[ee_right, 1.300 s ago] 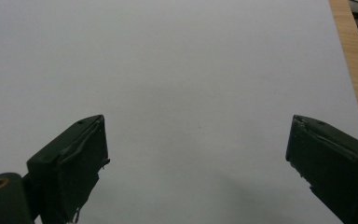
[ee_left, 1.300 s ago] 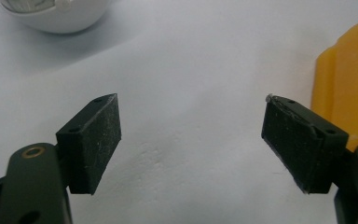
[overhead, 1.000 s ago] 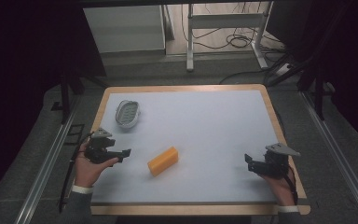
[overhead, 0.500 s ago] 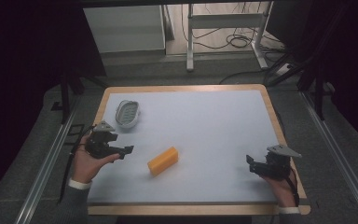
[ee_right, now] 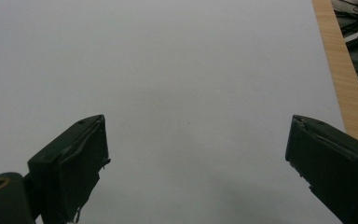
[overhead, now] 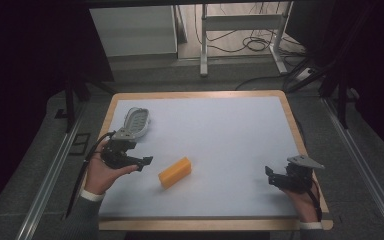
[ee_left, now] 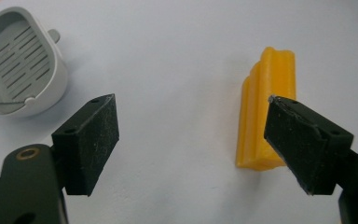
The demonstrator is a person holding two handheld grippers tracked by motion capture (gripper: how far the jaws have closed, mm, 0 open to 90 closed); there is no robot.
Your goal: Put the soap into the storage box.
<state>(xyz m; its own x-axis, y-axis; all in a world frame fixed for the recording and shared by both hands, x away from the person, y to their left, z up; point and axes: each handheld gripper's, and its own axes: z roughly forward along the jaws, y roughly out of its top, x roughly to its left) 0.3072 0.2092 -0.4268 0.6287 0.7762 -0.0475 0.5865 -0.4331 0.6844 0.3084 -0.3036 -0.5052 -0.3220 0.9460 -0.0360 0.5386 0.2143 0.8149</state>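
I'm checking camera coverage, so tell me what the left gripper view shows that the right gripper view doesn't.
The left gripper view alone has the yellow block, partly behind one jaw of the open left gripper, and the grey slotted basket off to the other side. The right gripper view alone has the table's wooden edge and the open right gripper over bare surface. Both look along two spread black jaws onto the pale blue mat.
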